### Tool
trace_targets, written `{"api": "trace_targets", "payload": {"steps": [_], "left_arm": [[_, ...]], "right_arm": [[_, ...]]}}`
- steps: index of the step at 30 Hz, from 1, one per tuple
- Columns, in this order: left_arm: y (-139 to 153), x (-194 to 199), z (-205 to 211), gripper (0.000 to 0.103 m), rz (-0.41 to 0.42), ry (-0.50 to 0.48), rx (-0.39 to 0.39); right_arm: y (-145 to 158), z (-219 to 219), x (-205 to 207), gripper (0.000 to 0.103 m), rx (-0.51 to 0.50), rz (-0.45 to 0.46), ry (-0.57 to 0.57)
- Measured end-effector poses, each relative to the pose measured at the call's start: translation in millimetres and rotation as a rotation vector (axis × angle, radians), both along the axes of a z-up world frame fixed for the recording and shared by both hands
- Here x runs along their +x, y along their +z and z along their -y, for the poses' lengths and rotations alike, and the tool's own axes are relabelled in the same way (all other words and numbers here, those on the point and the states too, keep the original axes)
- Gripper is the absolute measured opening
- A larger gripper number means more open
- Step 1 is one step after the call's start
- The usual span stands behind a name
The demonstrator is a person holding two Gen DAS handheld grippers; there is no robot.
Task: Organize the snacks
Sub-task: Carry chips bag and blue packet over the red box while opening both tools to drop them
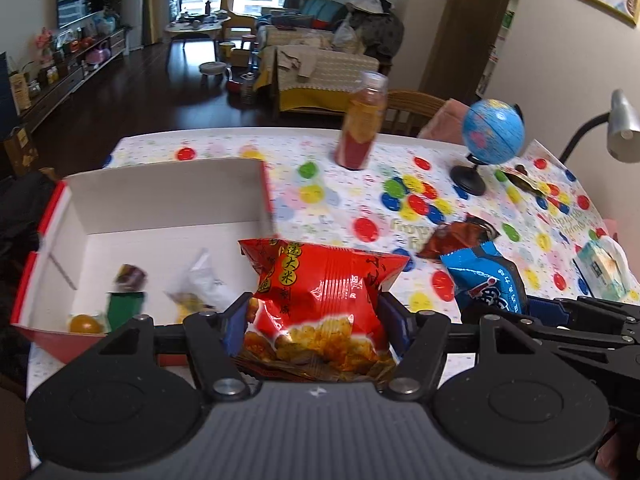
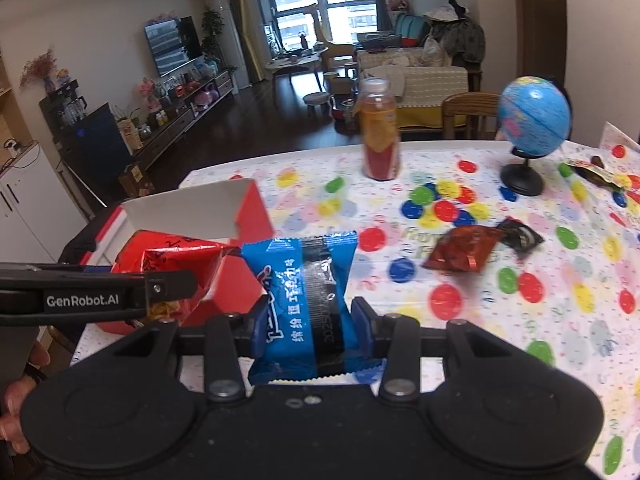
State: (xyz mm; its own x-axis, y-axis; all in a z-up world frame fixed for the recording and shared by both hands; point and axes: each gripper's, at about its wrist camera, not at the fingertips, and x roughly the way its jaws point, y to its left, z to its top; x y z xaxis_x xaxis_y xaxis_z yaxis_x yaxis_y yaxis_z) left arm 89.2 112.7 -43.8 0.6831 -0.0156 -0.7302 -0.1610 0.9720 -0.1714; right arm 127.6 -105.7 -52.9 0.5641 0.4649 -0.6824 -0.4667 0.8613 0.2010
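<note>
My left gripper is shut on a red rice-cracker bag, held in the air at the near right corner of the open red-and-white box. The box holds several small snacks, among them a green packet and a clear bag. My right gripper is shut on a blue snack pack, just right of the box. In the right wrist view the left gripper's arm and its red bag show at the left. A dark red packet lies on the table.
A juice bottle stands at the table's far edge and a blue globe on a black stand to its right. A tissue pack lies at the right edge, near a lamp. The spotted tablecloth covers the table.
</note>
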Motion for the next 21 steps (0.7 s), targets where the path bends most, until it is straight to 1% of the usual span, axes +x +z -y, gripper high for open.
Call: {"api": "trace_targets", "payload": {"steps": [12, 21], "left_arm": [[0, -20, -85, 0.067, 0.006, 0.092, 0.006], [-9, -15, -141, 0.066, -0.004, 0.154, 0.023]], "right_arm": [[-5, -81, -2, 0.041, -0.006, -0.006, 0.052], [-10, -137, 6, 0.041, -0.030, -0.004, 0.101]]}}
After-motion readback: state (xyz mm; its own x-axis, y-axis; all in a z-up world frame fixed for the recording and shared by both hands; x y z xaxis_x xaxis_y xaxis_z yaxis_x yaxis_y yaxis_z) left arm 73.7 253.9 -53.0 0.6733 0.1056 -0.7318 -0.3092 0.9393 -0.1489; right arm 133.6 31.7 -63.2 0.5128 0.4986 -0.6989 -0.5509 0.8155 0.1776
